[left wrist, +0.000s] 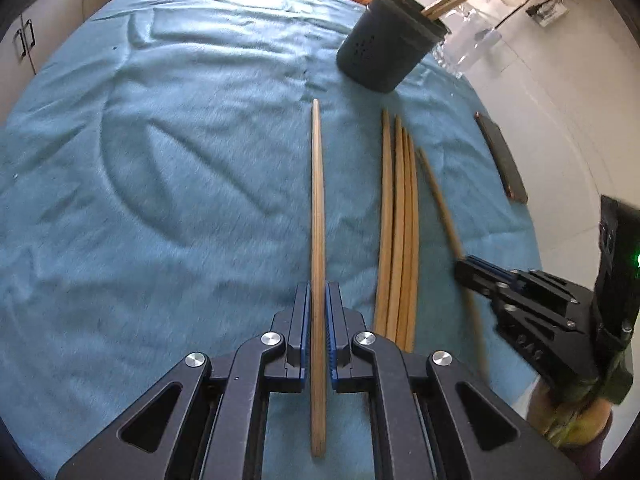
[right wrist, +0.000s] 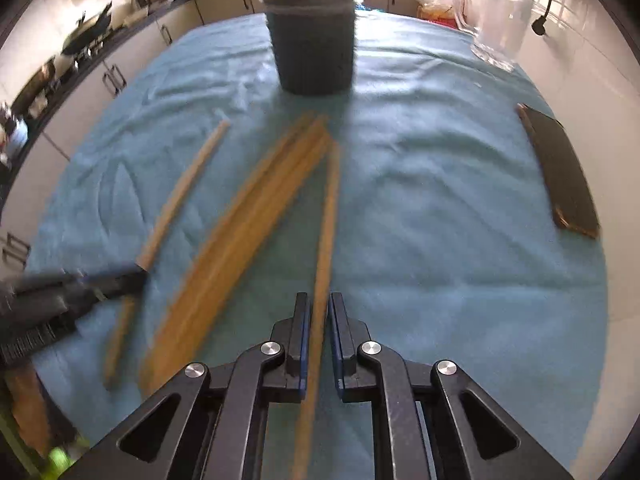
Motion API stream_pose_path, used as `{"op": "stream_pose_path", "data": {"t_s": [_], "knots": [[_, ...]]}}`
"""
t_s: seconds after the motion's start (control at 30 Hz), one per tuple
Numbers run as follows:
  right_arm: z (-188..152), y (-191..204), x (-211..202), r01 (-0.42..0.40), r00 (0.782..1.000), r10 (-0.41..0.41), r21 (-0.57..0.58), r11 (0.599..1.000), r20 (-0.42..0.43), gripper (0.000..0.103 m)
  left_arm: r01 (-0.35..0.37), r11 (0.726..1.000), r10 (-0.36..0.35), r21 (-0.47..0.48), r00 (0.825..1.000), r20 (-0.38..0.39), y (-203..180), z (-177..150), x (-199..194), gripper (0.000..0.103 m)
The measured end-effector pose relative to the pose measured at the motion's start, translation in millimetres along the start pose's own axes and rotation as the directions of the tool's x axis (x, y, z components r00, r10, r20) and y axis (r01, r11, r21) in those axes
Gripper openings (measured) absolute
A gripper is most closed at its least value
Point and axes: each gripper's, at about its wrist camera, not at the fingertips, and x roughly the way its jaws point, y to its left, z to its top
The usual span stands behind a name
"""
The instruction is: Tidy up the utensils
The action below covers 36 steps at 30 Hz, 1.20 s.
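Note:
My left gripper is shut on a single wooden chopstick that points toward the far side of the table. My right gripper is shut on another chopstick; it also shows at the right of the left wrist view. A bundle of several chopsticks lies on the blue cloth between the two held ones; it is blurred in the right wrist view. A dark utensil holder with several chopsticks in it stands at the far side.
A dark flat phone-like object lies at the cloth's right edge. A clear glass jug stands at the far right. Kitchen cabinets run along the left. My left gripper appears at the left of the right wrist view.

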Motion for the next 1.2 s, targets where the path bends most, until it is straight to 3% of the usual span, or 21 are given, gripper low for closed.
{"op": "stream_pose_path", "data": {"t_s": [0.07,0.1,0.13,0.3,0.4,0.6,0.67,0.8,0.97,1.07,1.2], "knots": [[-12.3,-9.1,-6.2,0.015,1.0,-0.015,-0.009,1.0,-0.004,0.02,-0.019,0.999,0.02,0.025,1.0,-0.01,-1.6,-0.6,-2.1,0.007],[-16.3,-14.0,-9.3,0.011,1.0,-0.011,-0.003,1.0,-0.001,0.033,-0.027,0.999,0.027,0.031,1.0,-0.007,-2.3,0.4,-3.2,0.007],[-18.1,-17.1,-10.9,0.007,1.0,-0.007,0.002,1.0,-0.002,0.039,-0.034,0.999,0.034,0.037,0.999,0.001,-3.0,2.9,-5.1,0.007],[-5.5,-21.9,-2.8,0.022,1.0,-0.022,0.007,1.0,0.004,0.039,-0.111,0.989,0.109,0.099,0.994,0.02,-11.3,29.6,-0.5,0.019],[13.4,-16.6,4.9,0.035,0.999,-0.034,-0.017,0.999,0.006,0.037,-0.169,0.977,0.17,0.127,0.985,0.007,-11.2,54.4,16.3,0.019],[51.6,-6.0,20.2,0.048,0.999,-0.049,-0.065,0.997,-0.011,0.022,-0.217,0.955,0.219,0.204,0.976,0.012,-27.3,87.6,35.5,0.019],[61.9,-3.6,24.3,0.052,0.998,-0.053,-0.076,0.996,-0.022,0.022,-0.225,0.951,0.227,0.21,0.974,0.013,-30.3,93.5,38.7,0.019],[71.8,-3.6,29.0,0.044,0.999,-0.046,-0.062,0.997,-0.023,0.021,-0.204,0.96,0.206,0.193,0.979,0.007,-31.6,100.0,41.3,0.019],[71.9,-5.9,30.0,0.029,1.0,-0.03,-0.064,0.998,-0.008,0.021,-0.085,0.991,0.086,0.104,0.996,-0.009,-16.0,102.8,31.2,0.019],[72.7,-7.7,30.9,0.025,1.0,-0.025,-0.068,0.997,-0.001,0.021,-0.079,0.988,0.076,0.132,0.997,0.027,-17.5,99.4,24.2,0.019],[72.5,-9.5,31.2,0.021,1.0,-0.021,-0.066,0.998,0.006,0.022,-0.079,0.979,0.084,0.185,0.996,-0.015,-27.7,96.6,38.4,0.019]]}}
